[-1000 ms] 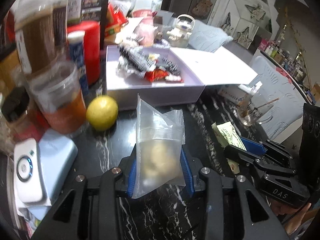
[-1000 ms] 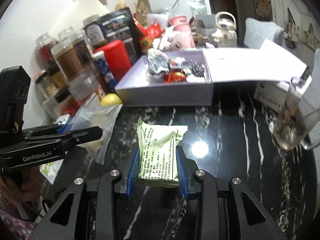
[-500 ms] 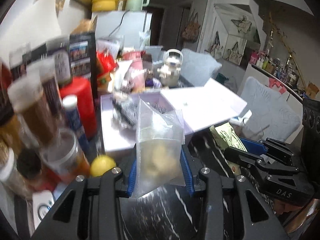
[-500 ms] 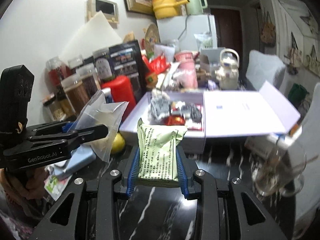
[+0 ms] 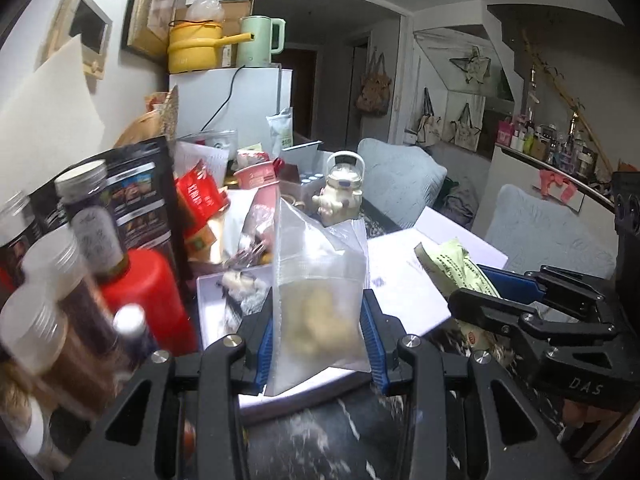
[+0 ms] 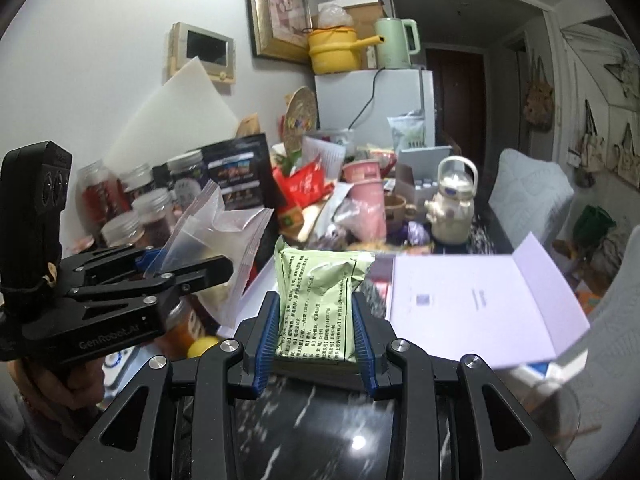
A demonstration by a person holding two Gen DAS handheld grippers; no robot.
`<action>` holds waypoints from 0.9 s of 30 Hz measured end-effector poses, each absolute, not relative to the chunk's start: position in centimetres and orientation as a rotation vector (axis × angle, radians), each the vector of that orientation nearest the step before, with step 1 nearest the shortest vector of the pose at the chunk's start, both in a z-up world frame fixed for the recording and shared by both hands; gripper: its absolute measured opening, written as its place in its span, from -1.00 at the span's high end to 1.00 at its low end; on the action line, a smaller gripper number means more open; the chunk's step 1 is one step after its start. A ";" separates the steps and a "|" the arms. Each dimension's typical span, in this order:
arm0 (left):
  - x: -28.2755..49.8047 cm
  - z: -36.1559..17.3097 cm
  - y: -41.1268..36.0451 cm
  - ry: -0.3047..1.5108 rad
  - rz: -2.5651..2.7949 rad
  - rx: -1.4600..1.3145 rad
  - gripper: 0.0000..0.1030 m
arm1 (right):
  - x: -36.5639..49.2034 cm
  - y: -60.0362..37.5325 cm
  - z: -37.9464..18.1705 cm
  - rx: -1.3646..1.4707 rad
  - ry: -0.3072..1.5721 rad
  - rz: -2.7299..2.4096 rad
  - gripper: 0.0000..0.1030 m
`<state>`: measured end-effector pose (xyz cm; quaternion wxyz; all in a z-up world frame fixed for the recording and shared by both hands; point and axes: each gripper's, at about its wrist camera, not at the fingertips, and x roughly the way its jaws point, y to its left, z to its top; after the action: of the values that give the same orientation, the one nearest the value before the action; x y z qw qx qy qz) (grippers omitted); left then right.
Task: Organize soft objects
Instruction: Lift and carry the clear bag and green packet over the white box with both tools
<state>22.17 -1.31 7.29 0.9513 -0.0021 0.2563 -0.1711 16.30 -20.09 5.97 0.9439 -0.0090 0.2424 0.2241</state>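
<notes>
Clear zip bag (image 5: 320, 300) clamped upright in left gripper (image 5: 320, 344); green packet (image 6: 316, 304) pinched upright in right gripper (image 6: 316, 344), lavender box (image 6: 472, 300) just beyond.

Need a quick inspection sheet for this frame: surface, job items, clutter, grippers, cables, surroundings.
Surface: black marble table, crowded along the far side.
Job's things: clear bag in left gripper; green packet in right gripper; open white box behind both.
Clutter: jars, red canister, teapot, glass.
Grippers: both shut on their items, lifted off the table.
Cables: black cord down the fridge.
Surroundings: cushioned chairs, framed picture.
</notes>
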 end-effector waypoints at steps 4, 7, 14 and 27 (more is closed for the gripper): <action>24.2 7.7 -1.4 0.499 -0.336 -0.011 0.26 | 18.3 -20.0 6.5 -0.018 0.476 0.457 0.33; 26.0 8.0 -1.3 0.486 -0.335 -0.035 0.26 | 20.0 -19.9 6.7 -0.015 0.469 0.459 0.33; 29.7 8.5 -1.4 0.467 -0.307 -0.043 0.26 | 24.1 -19.7 6.8 -0.014 0.460 0.469 0.33; 35.5 5.5 -1.3 0.553 -0.236 -0.016 0.26 | 30.4 -19.2 6.1 0.012 0.503 0.506 0.33</action>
<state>35.50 -1.25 5.47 0.9551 -0.0079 0.2725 -0.1162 30.41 -19.16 6.09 0.9369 0.0057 0.2463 0.2479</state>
